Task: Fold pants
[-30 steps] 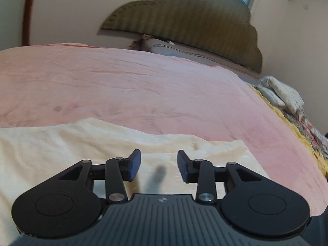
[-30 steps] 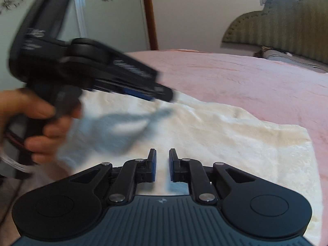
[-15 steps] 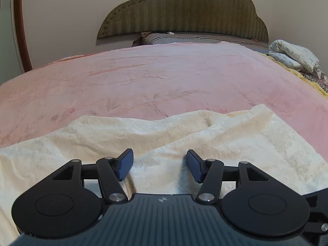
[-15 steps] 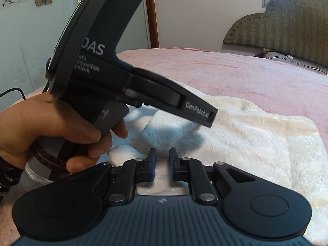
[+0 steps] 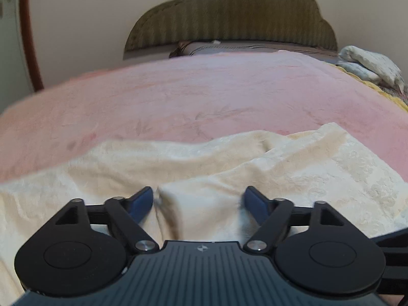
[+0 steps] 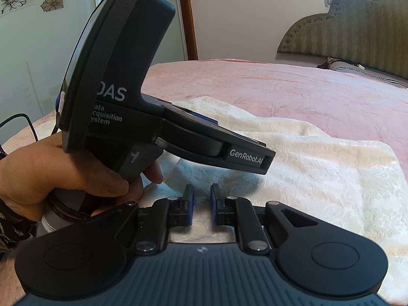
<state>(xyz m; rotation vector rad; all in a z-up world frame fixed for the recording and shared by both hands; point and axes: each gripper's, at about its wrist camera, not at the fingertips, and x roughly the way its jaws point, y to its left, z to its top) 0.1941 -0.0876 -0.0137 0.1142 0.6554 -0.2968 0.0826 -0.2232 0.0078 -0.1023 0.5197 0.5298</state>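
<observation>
Cream patterned pants (image 5: 306,173) lie spread on a pink bed cover (image 5: 204,97). My left gripper (image 5: 200,196) is low over them, its jaws wide and opening. A raised fold of the cloth sits between the blue pads (image 5: 139,202), which do not press on it. In the right wrist view the pants (image 6: 318,173) stretch off to the right. A hand (image 6: 63,173) holds the left gripper (image 6: 265,162) just above the cloth. My right gripper (image 6: 202,193) rests over the near edge, shut to a narrow slit with nothing pinched.
A green padded headboard (image 5: 229,12) and a grey pillow (image 5: 242,47) close off the far end of the bed. Folded bedding (image 5: 369,63) lies at the far right edge. A black cable (image 6: 23,122) hangs at the left, in front of a glass door (image 6: 38,38).
The left gripper came down onto the pants and levelled out, its jaws spreading wider around a fold of cloth. The right gripper kept still.
</observation>
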